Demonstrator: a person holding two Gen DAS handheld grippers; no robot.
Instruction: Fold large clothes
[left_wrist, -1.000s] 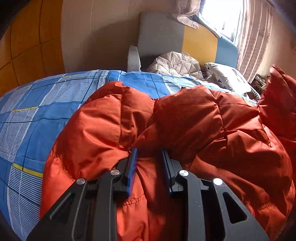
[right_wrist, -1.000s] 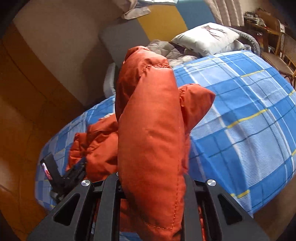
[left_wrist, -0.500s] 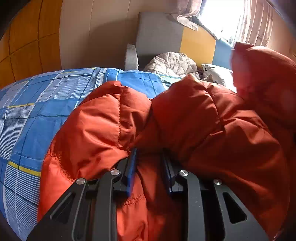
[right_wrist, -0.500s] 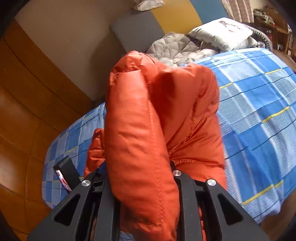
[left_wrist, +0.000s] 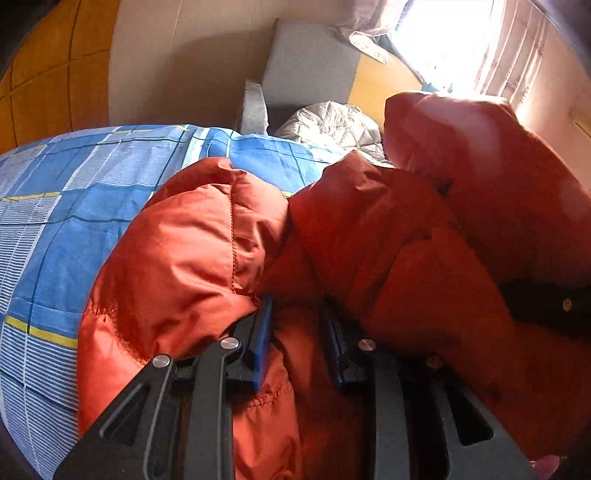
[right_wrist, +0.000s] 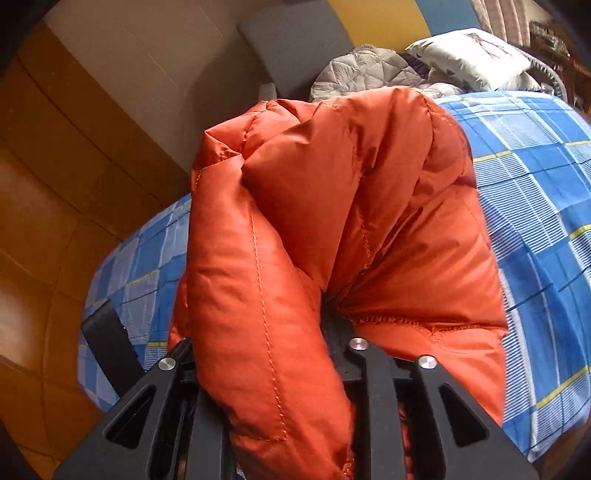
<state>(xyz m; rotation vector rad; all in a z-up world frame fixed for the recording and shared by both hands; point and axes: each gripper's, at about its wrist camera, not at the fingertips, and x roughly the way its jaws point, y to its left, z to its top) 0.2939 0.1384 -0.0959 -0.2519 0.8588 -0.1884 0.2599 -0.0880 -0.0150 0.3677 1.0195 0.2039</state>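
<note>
The puffy, quilted rust-orange down jacket (left_wrist: 369, 240) lies heaped on the bed with the blue, white and yellow checked sheet (left_wrist: 92, 221), and the left tool (left_wrist: 295, 332) is closed most of the way on a bunched fold of it near the stitched hem. Over the last second the right tool (right_wrist: 277, 369), clamped on a thick padded section of the jacket, has swung that raised section across towards the left tool, so it now looms at the right of the left wrist view where a second ago it sat only at the edge. I judge this a fold in mid-travel, one side being brought over the body, with laying down and flattening not yet done
</note>
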